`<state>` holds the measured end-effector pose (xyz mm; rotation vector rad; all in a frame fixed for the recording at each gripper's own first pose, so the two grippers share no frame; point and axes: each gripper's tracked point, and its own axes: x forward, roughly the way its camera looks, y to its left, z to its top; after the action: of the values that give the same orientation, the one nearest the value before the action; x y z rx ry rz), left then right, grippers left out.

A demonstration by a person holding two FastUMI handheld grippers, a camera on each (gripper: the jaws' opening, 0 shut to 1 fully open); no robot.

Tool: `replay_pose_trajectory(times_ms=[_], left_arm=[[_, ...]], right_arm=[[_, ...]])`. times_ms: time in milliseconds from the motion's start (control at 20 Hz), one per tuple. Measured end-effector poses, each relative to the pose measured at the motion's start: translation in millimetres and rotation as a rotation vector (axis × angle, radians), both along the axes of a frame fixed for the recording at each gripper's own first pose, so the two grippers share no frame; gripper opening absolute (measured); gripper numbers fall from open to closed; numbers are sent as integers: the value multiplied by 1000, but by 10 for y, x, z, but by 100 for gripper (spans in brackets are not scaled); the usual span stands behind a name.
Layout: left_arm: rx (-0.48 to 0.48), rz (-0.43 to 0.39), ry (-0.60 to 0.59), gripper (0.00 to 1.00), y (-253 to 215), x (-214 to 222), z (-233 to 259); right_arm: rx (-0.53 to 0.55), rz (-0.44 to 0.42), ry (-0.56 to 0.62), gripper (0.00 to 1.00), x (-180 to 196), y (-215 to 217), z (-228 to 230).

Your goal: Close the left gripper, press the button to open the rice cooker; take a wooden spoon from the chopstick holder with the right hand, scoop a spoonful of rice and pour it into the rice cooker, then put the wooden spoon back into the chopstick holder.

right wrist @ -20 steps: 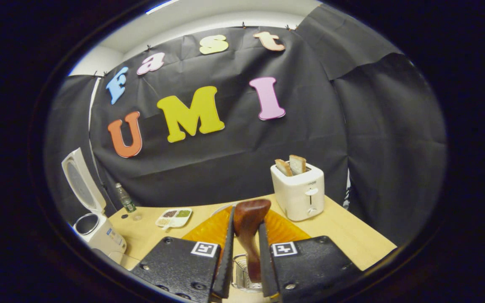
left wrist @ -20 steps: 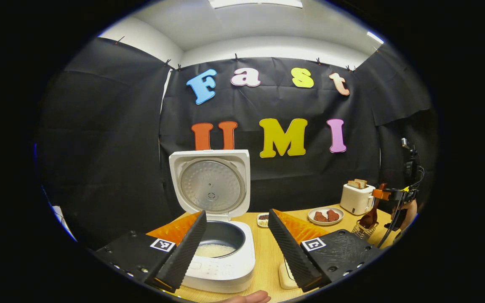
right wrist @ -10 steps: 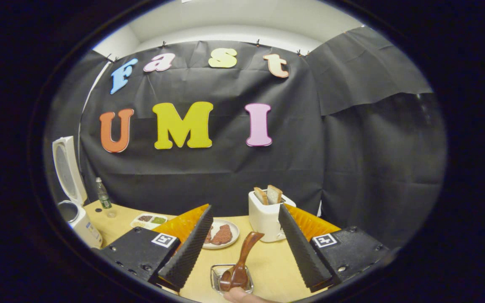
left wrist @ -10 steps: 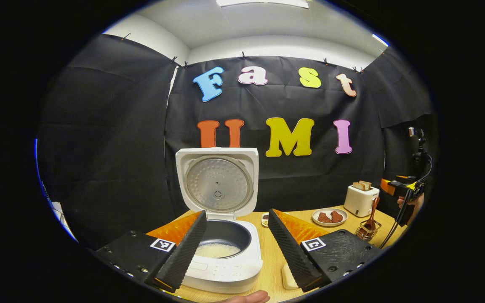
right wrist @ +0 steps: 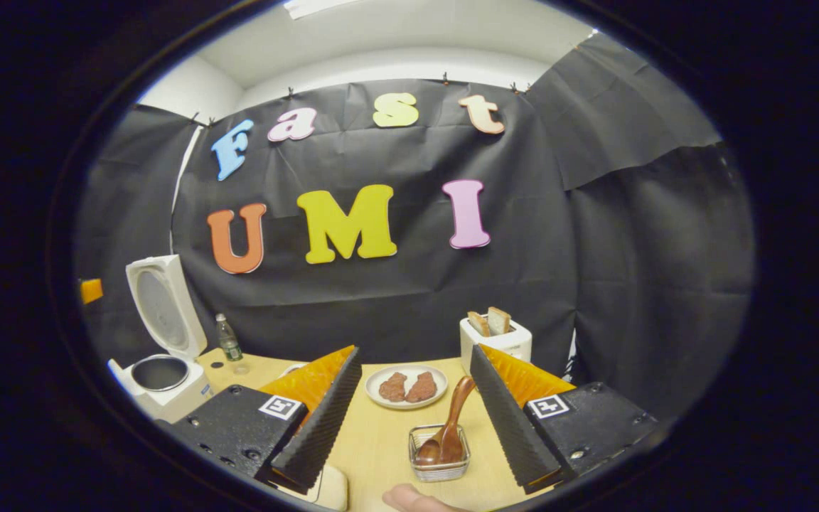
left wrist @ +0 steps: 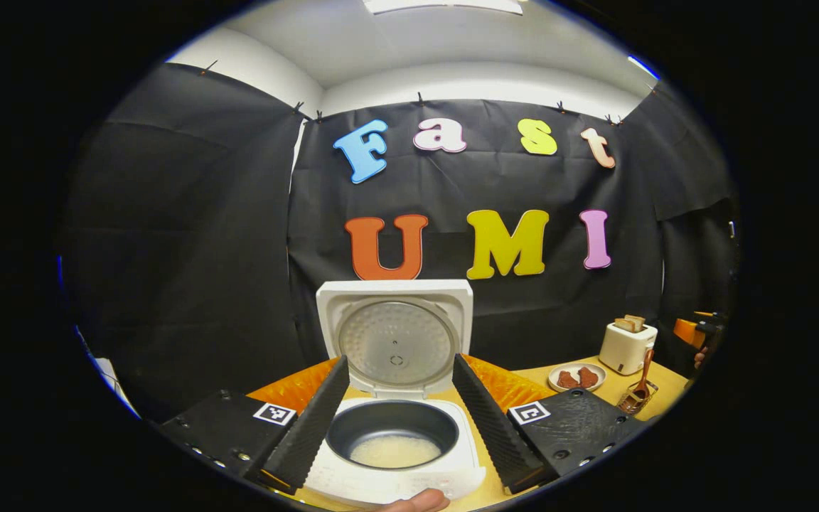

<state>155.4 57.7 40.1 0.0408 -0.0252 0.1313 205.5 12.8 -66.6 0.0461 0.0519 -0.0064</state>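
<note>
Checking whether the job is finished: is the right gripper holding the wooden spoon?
No, the right gripper is open and the wooden spoon stands in the holder.

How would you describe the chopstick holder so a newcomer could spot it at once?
Start at the white toaster against the black wall, then the plate beside it. Nearer the camera stands the chopstick holder, a small wire basket, alone in holding a wooden spoon.

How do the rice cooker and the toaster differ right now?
The rice cooker stands with its lid raised upright and rice lying low in its dark pot; the toaster has no lid and two bread slices stick up from its slots. The rice cooker is at the table's left end, the toaster at its right. Both are white.
</note>
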Motion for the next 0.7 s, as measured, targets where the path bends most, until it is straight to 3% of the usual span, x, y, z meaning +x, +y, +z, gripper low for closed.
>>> replay_pose_trajectory(times_ms=[300,350,550,700], left_arm=[[6,0,-35,93,249,342,396],[11,6,-52,95,307,391,484],[-4,6,-64,95,425,706,738],[-38,-44,-98,95,419,984,1020]], right_arm=[[-66,27,10,96,-357,159,-80],[-63,29,27,100,-427,162,-106],[-81,64,-11,100,-589,221,126],[-60,76,-52,100,-688,237,257]])
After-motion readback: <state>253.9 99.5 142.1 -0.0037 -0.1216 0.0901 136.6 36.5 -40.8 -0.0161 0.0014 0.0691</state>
